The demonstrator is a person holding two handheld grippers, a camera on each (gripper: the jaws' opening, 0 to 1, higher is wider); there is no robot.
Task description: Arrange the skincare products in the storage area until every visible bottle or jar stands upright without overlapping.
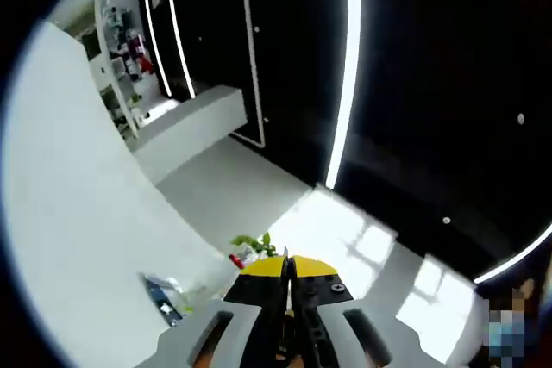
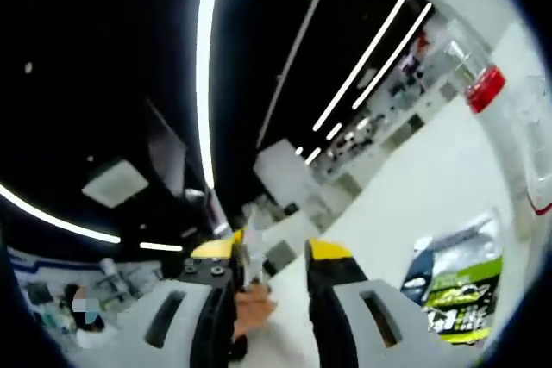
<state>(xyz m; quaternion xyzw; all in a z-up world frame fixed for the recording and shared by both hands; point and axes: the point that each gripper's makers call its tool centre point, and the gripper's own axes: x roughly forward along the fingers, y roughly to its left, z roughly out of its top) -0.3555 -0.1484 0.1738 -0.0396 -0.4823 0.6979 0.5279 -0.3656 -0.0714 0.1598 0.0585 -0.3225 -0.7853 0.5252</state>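
My left gripper (image 1: 288,266) has its jaws pressed together, empty. My right gripper (image 2: 276,252) is spread apart; a glossy foil pouch (image 2: 453,286) lies right of it, a clear red-capped bottle (image 2: 509,118) beyond.

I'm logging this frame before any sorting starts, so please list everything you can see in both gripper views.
Red-capped clear bottle: one, upper right of the right gripper view, tilted in frame.
Green, black and white pouch: one, on the white surface, lower right.
Small red-capped item with green leaves: one, just beyond the left jaws; too small to identify.
Clear blue-printed packet: one, on the white counter.
Distant shelves: stocked, blurred.
Left gripper: jaws closed, yellow-tipped.
Right gripper: jaws apart, yellow-tipped.
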